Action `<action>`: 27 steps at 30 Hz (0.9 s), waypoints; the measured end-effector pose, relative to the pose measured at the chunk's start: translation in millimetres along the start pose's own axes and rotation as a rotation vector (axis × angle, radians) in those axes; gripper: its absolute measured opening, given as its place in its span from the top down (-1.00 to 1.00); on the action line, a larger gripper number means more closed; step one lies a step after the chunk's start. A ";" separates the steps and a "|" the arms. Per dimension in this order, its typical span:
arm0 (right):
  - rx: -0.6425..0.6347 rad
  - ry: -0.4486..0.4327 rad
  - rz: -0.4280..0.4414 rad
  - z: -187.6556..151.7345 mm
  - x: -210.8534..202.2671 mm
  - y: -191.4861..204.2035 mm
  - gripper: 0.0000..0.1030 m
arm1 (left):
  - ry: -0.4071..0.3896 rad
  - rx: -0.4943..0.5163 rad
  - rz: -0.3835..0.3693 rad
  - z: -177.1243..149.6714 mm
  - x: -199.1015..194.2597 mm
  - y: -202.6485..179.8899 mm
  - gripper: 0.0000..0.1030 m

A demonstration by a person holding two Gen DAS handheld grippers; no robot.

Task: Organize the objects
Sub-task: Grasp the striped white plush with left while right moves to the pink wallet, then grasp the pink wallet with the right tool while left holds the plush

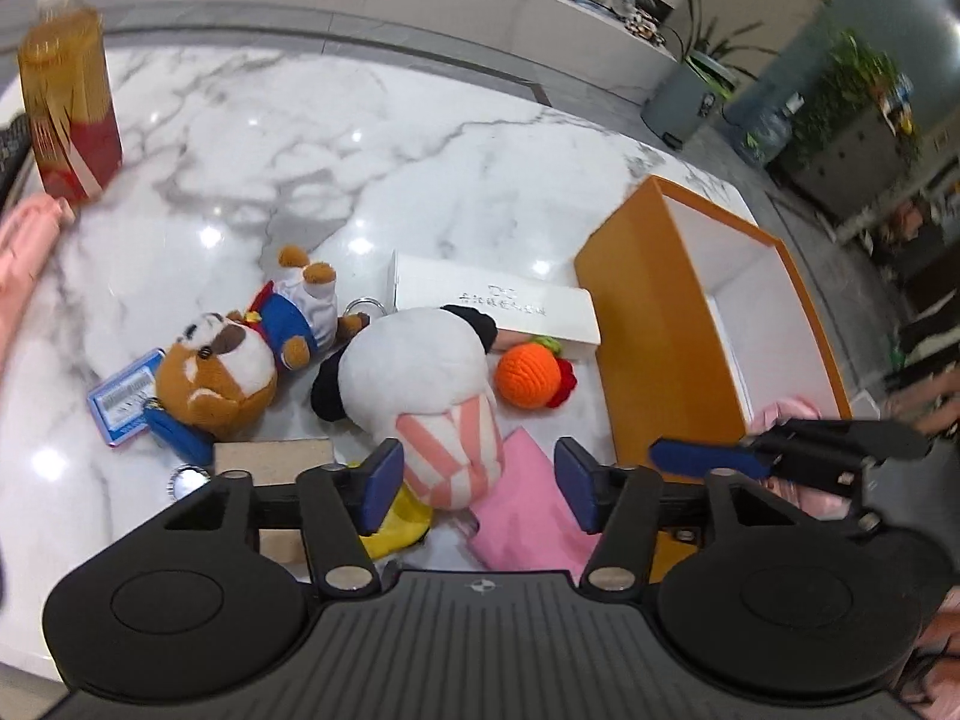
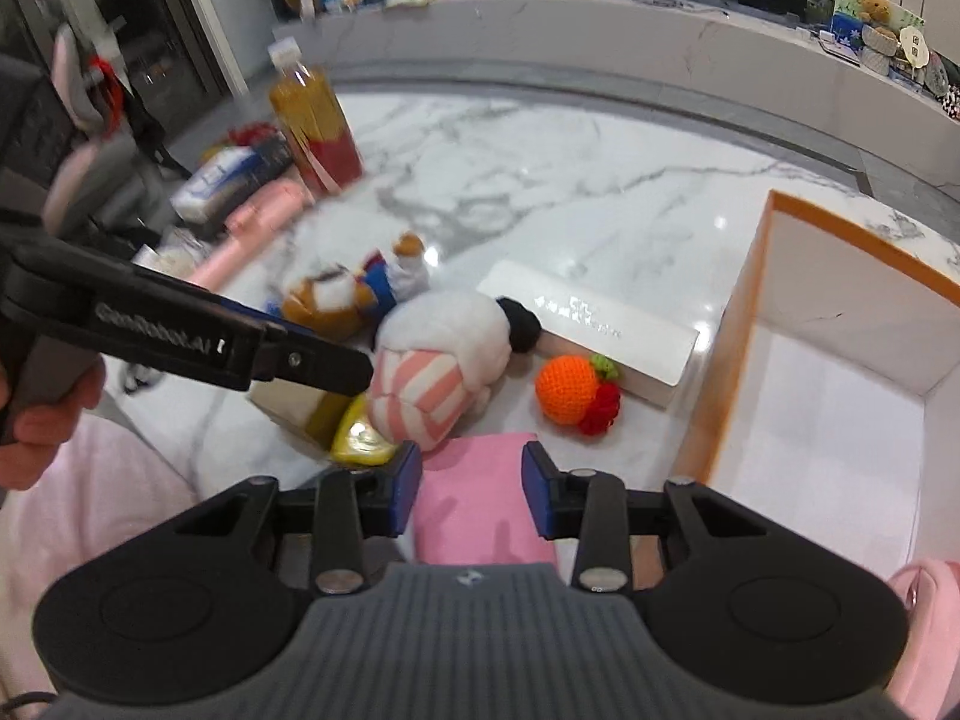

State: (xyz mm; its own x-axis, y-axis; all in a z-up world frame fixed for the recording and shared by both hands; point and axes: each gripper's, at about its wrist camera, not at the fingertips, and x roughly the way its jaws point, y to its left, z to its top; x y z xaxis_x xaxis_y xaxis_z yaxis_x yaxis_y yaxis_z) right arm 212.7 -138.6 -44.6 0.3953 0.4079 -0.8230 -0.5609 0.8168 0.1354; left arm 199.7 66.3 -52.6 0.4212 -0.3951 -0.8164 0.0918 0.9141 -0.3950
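My left gripper (image 1: 480, 480) is open above the table, over the pink-striped end of a white plush (image 1: 420, 372) and a pink cloth (image 1: 528, 516); its pads touch neither. My right gripper (image 2: 472, 483) hangs open over the same pink cloth (image 2: 480, 498), with no grip visible. Beside the cloth stands the orange box (image 2: 750, 330) with an empty white inside. A crochet orange (image 2: 567, 390) and a long white box (image 2: 600, 324) lie against it. A brown dog plush (image 1: 228, 372) lies left of the white plush.
A tall bottle of amber drink (image 1: 69, 114) stands at the far left of the marble table (image 1: 300, 150). A blue card (image 1: 123, 402), a beige block (image 1: 273, 456), a bottle cap (image 1: 189, 480) and a yellow item (image 1: 396, 522) lie near the front edge. Pink sleeves show at the sides.
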 end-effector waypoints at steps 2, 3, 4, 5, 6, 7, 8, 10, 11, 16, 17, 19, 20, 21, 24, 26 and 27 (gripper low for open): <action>0.003 0.025 -0.020 3.5 13.2 -0.3 0.47 | 0.004 -0.020 0.007 2.3 9.4 3.7 -0.43; 0.008 0.035 -0.027 5.3 18.7 -1.7 0.47 | 0.005 -0.030 0.017 4.0 14.2 4.5 -0.45; 0.010 0.046 -0.035 7.3 24.1 -3.1 0.47 | 0.008 -0.037 0.026 5.9 20.0 6.2 -0.47; 0.007 0.055 -0.042 9.0 29.1 -4.2 0.47 | 0.013 -0.047 0.038 8.5 25.8 6.2 -0.50; 0.000 0.065 -0.049 10.3 33.8 -4.5 0.46 | 0.017 -0.052 0.044 10.5 30.8 6.3 -0.53; -0.007 0.074 -0.056 11.5 38.3 -4.9 0.46 | 0.024 -0.051 0.051 12.5 35.4 5.5 -0.58; -0.015 0.081 -0.063 12.9 42.4 -5.2 0.46 | 0.032 -0.047 0.063 14.3 39.3 4.7 -0.59; -0.030 0.093 -0.069 14.0 47.3 -6.3 0.46 | 0.044 -0.038 0.094 16.3 47.1 3.4 -0.64; -0.039 0.102 -0.064 14.8 50.6 -7.7 0.46 | 0.049 -0.033 0.103 16.7 49.6 2.8 -0.68; -0.047 0.130 -0.047 14.5 58.2 -7.8 0.34 | 0.097 0.019 0.182 15.3 67.8 -2.5 -0.68; -0.051 0.138 -0.039 13.6 59.8 -6.2 0.27 | 0.111 0.030 0.195 13.9 72.9 -2.8 -0.68; -0.067 0.149 -0.024 10.4 61.2 -1.4 0.16 | 0.128 0.048 0.220 10.6 81.9 -2.2 -0.56; -0.079 0.154 -0.019 8.3 62.0 1.7 0.09 | 0.129 0.055 0.222 9.4 83.6 -1.8 -0.55; -0.092 0.159 -0.017 5.9 62.8 5.1 0.03 | 0.118 0.056 0.211 7.8 83.1 -0.5 -0.53; -0.135 0.178 -0.015 -0.1 67.4 15.3 0.01 | 0.092 0.043 0.186 7.5 74.8 3.5 -0.41; -0.159 0.196 -0.033 -3.4 72.4 20.3 0.01 | 0.075 0.034 0.163 8.2 64.9 6.0 -0.37; -0.170 0.202 -0.046 -4.7 75.1 22.4 0.01 | 0.058 0.033 0.150 8.8 58.7 6.3 -0.37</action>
State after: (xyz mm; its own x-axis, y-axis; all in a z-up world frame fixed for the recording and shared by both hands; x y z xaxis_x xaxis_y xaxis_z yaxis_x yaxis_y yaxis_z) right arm 226.4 -91.6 -106.0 0.2796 0.2680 -0.9220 -0.6668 0.7451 0.0144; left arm 233.0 49.7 -99.4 0.3794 -0.2578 -0.8886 0.0618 0.9653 -0.2536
